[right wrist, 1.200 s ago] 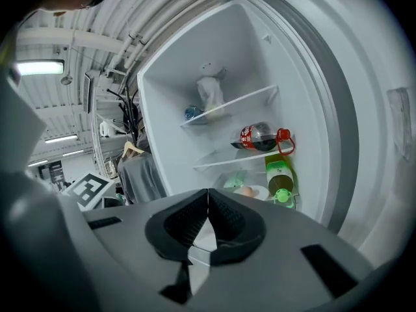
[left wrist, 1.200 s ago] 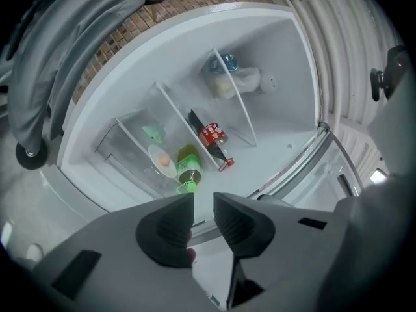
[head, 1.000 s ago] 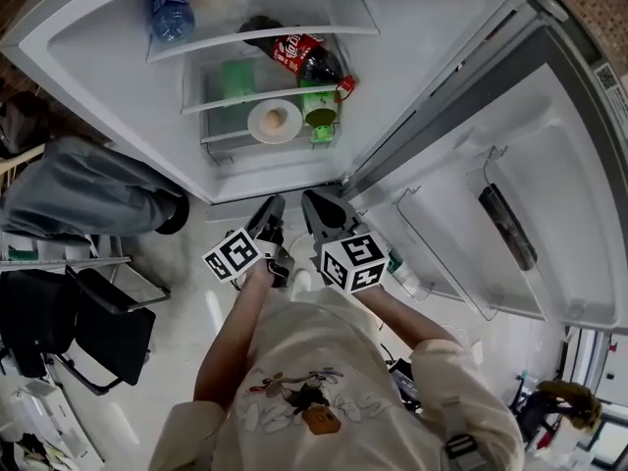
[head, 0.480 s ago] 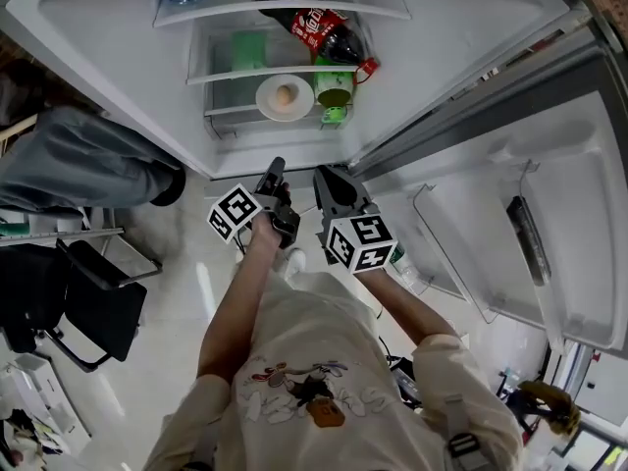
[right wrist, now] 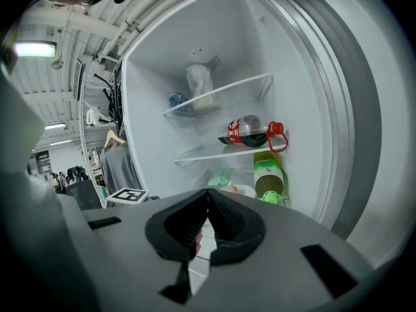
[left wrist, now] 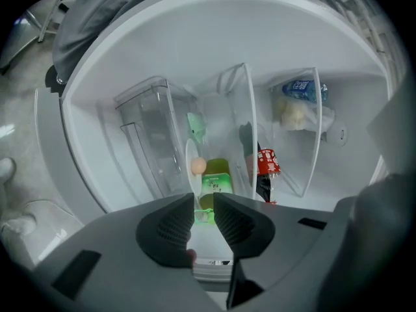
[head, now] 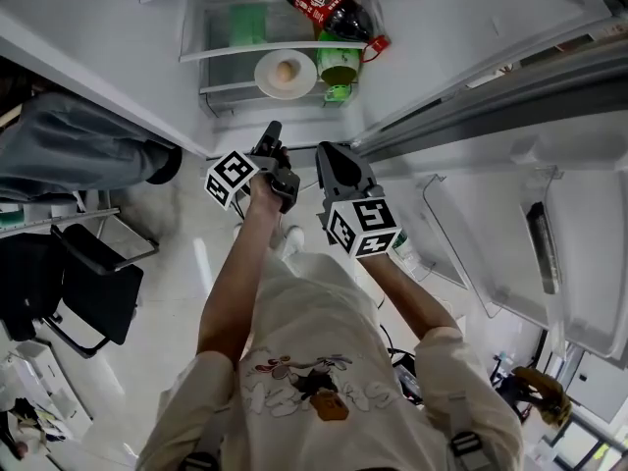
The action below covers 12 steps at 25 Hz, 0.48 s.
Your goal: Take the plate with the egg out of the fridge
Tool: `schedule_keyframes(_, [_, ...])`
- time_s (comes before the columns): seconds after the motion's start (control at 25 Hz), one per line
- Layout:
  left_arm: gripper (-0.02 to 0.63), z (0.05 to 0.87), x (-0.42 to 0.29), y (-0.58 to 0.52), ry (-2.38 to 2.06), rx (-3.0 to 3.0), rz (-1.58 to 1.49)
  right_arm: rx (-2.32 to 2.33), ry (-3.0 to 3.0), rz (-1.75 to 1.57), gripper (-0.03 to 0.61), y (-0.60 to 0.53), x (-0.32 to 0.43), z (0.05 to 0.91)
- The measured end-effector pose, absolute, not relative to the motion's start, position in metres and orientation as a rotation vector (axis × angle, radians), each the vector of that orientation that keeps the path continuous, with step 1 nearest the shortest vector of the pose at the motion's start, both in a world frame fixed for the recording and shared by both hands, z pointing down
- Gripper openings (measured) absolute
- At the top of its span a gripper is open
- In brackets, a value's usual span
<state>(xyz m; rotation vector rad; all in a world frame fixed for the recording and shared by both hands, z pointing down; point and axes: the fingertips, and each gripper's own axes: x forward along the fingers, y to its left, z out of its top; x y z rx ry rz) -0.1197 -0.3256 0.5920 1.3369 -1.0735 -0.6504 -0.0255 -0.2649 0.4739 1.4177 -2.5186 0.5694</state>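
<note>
You've moved in on the fridge (head: 471, 27) over the last second, and both grippers are nearer. The plate (head: 267, 75) with the egg (head: 286, 70) sits untouched on the lower shelf. Your left gripper (head: 272, 130) is parted by a narrow gap and empty; your right gripper (head: 326, 150) is pressed together. The green bottle (head: 340, 67) seems to touch the plate's right edge, so a clip would topple it, and any tilt would roll the egg. A cola bottle (head: 329, 8) lies just above.

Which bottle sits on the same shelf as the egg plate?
The green bottle, next to the plate; the red-labelled cola bottle lies one shelf higher.
</note>
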Motion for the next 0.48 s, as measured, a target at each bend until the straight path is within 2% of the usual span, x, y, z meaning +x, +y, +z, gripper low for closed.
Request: schedule_keyframes(0.48, [0.078, 0.61, -0.126, -0.351, -1.078, 1.263, -0.684, 1.422, -2.503, 0.529, 0.006, -0.272, -0.027, 0.479])
